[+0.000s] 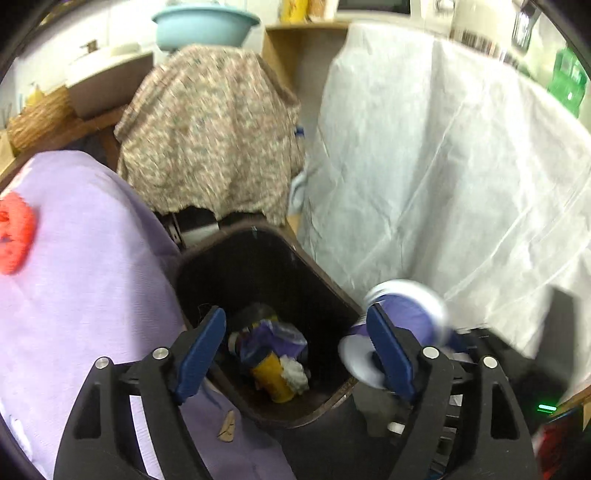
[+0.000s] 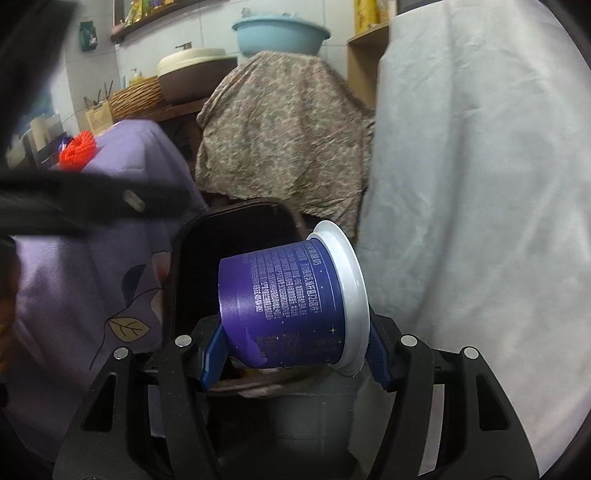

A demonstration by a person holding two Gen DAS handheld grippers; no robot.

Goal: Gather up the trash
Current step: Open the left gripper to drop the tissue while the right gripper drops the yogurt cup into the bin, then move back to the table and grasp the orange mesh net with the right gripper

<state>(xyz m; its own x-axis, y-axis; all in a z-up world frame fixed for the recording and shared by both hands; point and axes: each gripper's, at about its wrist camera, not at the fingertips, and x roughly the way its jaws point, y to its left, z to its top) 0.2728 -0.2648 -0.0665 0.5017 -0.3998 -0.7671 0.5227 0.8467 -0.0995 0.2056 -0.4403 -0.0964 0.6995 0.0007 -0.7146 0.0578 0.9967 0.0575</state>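
Observation:
A dark brown trash bin (image 1: 325, 288) stands on the floor with an orange bottle (image 1: 271, 376), purple wrappers and white tissue inside. My left gripper (image 1: 295, 350) is open and empty, right above the bin's mouth. My right gripper (image 2: 295, 350) is shut on a purple yogurt cup (image 2: 291, 302) with a white rim, held on its side above the bin's near rim (image 2: 258, 387). The cup also shows blurred in the left wrist view (image 1: 406, 314), behind the left gripper's right finger.
A purple cloth-covered surface (image 1: 81, 295) with a red woolly thing (image 1: 14, 236) lies left of the bin. A floral cloth-covered object (image 1: 210, 133) stands behind it, with a blue basin (image 1: 203, 26) on top. A white cloth-covered unit (image 1: 443, 155) rises at right.

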